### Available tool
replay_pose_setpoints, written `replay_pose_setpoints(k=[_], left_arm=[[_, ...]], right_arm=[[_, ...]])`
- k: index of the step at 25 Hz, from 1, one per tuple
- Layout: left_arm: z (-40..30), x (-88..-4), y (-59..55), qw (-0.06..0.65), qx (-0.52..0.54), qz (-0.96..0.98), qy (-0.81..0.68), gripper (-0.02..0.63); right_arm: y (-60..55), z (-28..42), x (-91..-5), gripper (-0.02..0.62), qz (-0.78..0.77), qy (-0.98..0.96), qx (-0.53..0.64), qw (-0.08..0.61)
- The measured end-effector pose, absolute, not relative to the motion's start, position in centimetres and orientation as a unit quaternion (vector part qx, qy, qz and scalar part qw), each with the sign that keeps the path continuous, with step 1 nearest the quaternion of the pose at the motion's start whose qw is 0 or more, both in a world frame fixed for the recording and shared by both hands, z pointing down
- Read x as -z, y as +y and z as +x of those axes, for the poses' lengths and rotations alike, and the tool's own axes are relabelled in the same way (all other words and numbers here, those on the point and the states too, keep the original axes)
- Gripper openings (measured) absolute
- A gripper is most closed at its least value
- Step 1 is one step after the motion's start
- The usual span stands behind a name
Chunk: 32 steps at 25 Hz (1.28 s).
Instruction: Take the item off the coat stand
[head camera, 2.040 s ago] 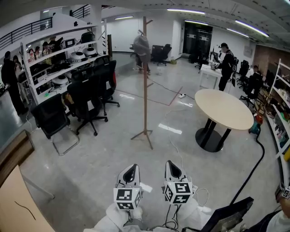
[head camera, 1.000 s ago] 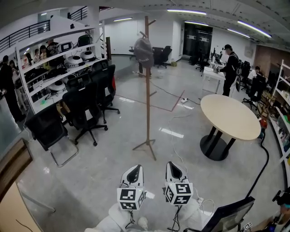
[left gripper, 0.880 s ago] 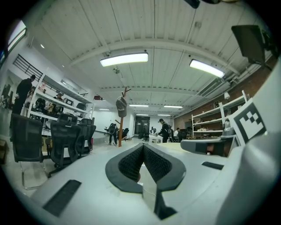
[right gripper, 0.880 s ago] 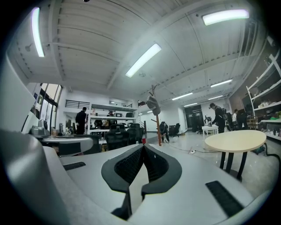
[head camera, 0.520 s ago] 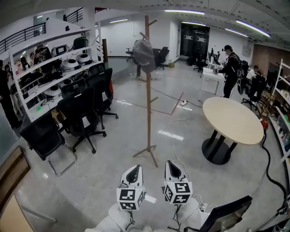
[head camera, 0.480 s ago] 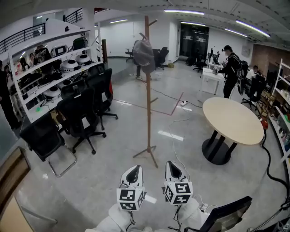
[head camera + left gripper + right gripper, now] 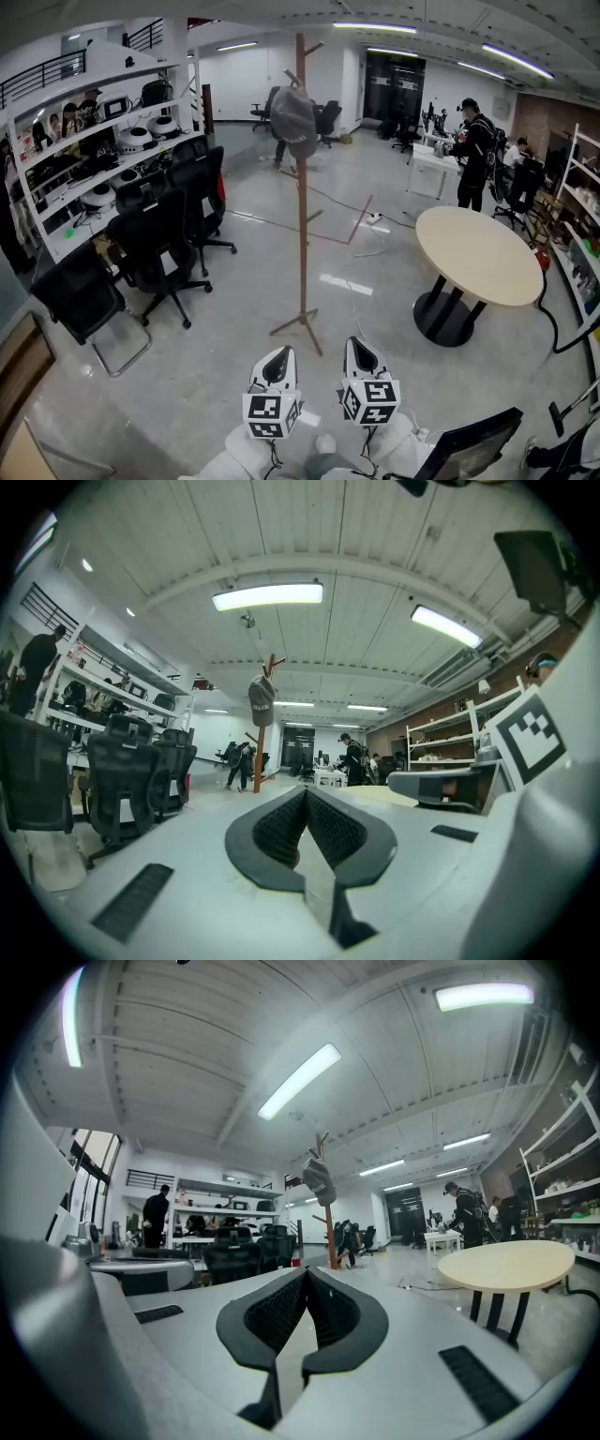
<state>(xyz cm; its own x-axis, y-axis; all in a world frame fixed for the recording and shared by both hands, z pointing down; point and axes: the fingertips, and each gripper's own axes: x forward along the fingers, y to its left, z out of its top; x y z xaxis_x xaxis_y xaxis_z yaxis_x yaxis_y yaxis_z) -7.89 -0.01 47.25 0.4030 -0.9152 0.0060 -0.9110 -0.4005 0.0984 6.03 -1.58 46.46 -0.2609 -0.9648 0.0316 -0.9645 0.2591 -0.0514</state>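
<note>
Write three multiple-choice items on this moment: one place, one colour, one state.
1. Where on the coat stand is the grey hat? A. at its foot B. near its top C. halfway up
2. The round table has a top that is: A. beige B. black C. red
3. The left gripper and right gripper are: A. open B. shut on the hat C. shut, empty
Key: B, it hangs just under the tip; A, the top is pale beige; C, each gripper view shows jaws together, nothing between.

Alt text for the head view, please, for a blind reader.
A grey cap hangs near the top of a wooden coat stand on an office floor. Below, the left gripper and right gripper are shut.
</note>
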Motion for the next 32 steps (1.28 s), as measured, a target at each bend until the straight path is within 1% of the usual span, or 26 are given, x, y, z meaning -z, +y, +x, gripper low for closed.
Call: replay_pose_setpoints(k=[12, 22, 32], left_arm=[[-7.8, -47.3, -5.5, 0.042, 0.022, 0.831, -0.554, -0.001], [-7.5, -48.3, -11.1, 0.059, 0.019, 0.820, -0.569, -0.002], [-5.0, -47.7, -18.1, 0.057, 0.018, 0.811, -0.582, -0.002]], right_arm=[[-7.1, 6.9, -46.3, 0.005, -0.604, 0.796, 0.028, 0.007], [-13.0, 7.4, -47.2, 0.005, -0.590, 0.806, 0.042, -0.007], [-20.7, 9.5, -46.1, 0.005, -0.570, 0.821, 0.039, -0.002]])
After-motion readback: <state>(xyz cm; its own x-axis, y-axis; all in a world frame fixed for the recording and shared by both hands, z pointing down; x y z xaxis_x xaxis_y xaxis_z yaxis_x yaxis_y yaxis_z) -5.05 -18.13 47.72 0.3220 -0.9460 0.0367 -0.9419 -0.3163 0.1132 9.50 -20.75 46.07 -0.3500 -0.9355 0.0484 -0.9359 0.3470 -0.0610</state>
